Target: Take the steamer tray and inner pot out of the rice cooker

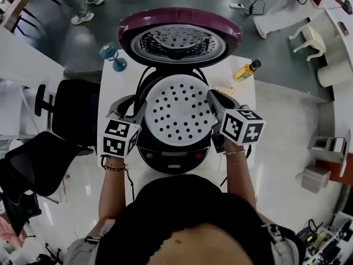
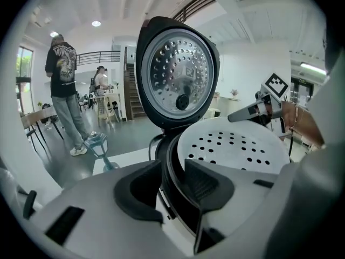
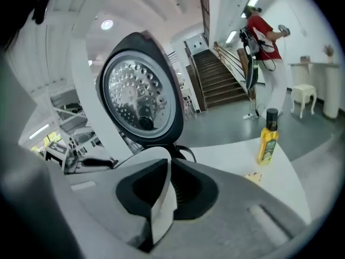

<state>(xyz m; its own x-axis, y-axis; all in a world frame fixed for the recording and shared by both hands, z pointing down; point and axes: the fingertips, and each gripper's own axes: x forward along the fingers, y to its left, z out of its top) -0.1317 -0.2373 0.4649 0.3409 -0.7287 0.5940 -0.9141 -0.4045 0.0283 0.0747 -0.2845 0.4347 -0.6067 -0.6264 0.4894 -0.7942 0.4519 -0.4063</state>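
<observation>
The steamer tray [image 1: 177,114] sits in the mouth of the open rice cooker [image 1: 174,158]. My right gripper [image 3: 168,185] is pinched shut on its thin white rim. My left gripper [image 2: 171,179] straddles the opposite rim, pads not yet pressing (a gap shows). I should finish that grip, then lift both sides evenly, keeping it level.
</observation>
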